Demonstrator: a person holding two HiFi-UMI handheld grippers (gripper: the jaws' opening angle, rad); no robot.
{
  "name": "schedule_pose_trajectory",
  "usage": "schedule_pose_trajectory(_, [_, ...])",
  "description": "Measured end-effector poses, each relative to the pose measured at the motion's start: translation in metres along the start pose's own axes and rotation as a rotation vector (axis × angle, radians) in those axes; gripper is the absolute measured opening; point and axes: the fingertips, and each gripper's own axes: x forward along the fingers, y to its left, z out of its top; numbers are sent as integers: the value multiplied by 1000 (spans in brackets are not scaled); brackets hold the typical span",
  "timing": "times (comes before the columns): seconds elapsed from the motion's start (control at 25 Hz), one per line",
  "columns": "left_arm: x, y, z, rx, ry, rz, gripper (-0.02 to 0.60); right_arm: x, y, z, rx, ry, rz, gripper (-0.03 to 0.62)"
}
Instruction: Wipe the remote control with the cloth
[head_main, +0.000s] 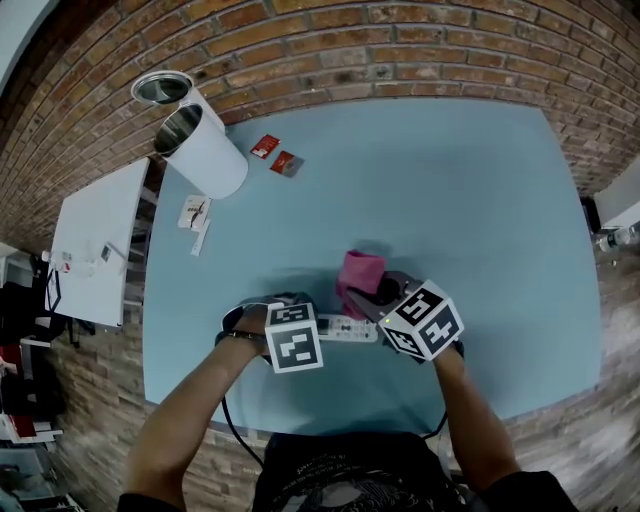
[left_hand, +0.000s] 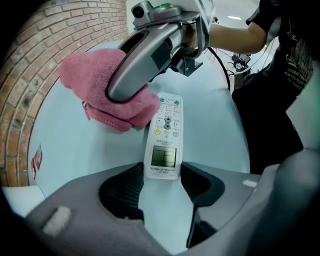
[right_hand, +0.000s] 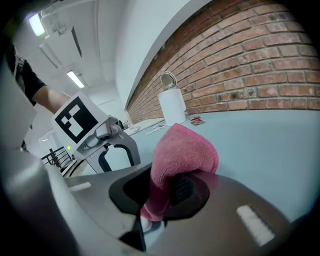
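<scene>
- Head view: the white remote control (head_main: 348, 329) lies flat on the light blue table (head_main: 470, 200), close in front of me. My left gripper (head_main: 300, 338) points straight down onto the remote control's left end. My right gripper (head_main: 385, 303) sits over the remote control's right end, holding a pink cloth (head_main: 362, 272) that bunches up on the far side of the remote control. A white cylinder bin (head_main: 205, 155) and two small red packets (head_main: 265, 147) sit well beyond the remote control, toward the brick wall (head_main: 420, 50).
- Left gripper view: my left jaws are clamped on the remote control's display end, one pad against each long edge. The cloth touches the left edge of the remote control's button end, with a grey jaw of the right gripper lying over it.
- Right gripper view: my right jaws are closed tight on a fold of the cloth, which bulges out above them. A sliver of white shows beneath the cloth; I cannot tell whether it is the remote control.
</scene>
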Motion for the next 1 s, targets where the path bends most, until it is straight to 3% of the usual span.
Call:
schedule_pose_trajectory(0.4, [1, 2, -2, -4, 45, 11, 235, -21, -12, -8, 38, -30, -40, 63])
schedule_pose_trajectory(0.64, [-1, 3, -3, 12, -43, 42, 245, -32, -19, -18, 100, -56, -110, 63])
schedule_pose_trajectory(0.88, [-6, 2, 24, 91, -118, 62, 253, -34, -19, -23, 113, -52, -153, 63])
schedule_pose_trajectory(1.0, [1, -2, 28, 157, -89, 42, 252, -34, -19, -24, 123, -52, -174, 63])
